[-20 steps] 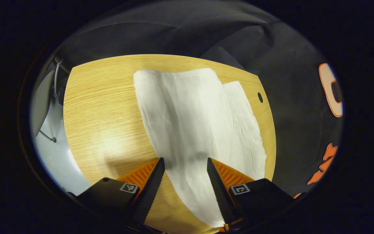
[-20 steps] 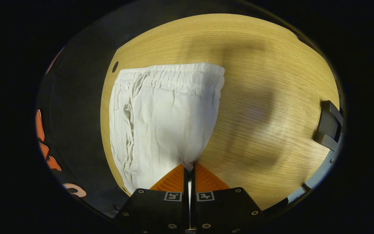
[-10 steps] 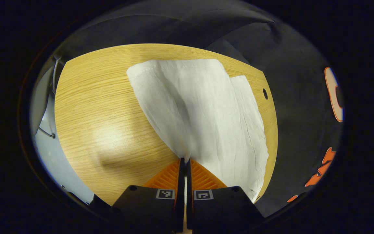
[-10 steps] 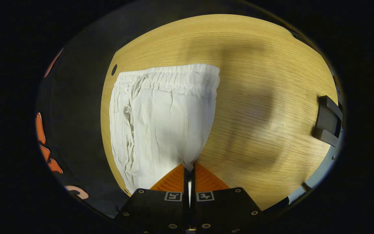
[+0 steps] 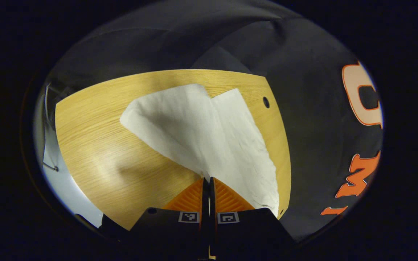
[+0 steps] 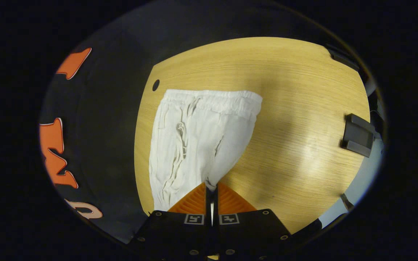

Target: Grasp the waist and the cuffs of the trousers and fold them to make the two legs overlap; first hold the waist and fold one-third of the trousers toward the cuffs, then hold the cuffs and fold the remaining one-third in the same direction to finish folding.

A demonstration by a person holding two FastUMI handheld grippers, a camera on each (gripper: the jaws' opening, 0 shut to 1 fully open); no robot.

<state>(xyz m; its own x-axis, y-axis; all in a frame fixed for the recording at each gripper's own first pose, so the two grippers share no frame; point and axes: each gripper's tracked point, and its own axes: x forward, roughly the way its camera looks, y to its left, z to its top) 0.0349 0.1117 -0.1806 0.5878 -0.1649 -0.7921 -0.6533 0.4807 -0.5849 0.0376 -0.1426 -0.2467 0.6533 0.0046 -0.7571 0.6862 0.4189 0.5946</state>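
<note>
White trousers (image 5: 209, 134) lie on a light wooden table (image 5: 96, 145). In the left gripper view my left gripper (image 5: 206, 178) is shut on the near edge of a trouser leg, and the cloth rises from the table toward the fingers. The two cuffs sit at the far end, one partly over the other. In the right gripper view my right gripper (image 6: 211, 183) is shut on the white trousers (image 6: 198, 137) too, pinching the cloth well below the elastic waistband (image 6: 216, 101), which lies flat at the far end with a drawstring beside it.
A grey block (image 6: 356, 135) is fixed at the table's right edge in the right gripper view. A small round hole (image 5: 266, 102) marks the table corner near the black cloth wall (image 5: 314, 108). Pale floor (image 5: 64, 185) shows past the table's left edge.
My left gripper went from open around the trouser leg to shut on it, then lifted it. The right gripper stayed shut and rose, pulling the cloth up; the table looks farther away.
</note>
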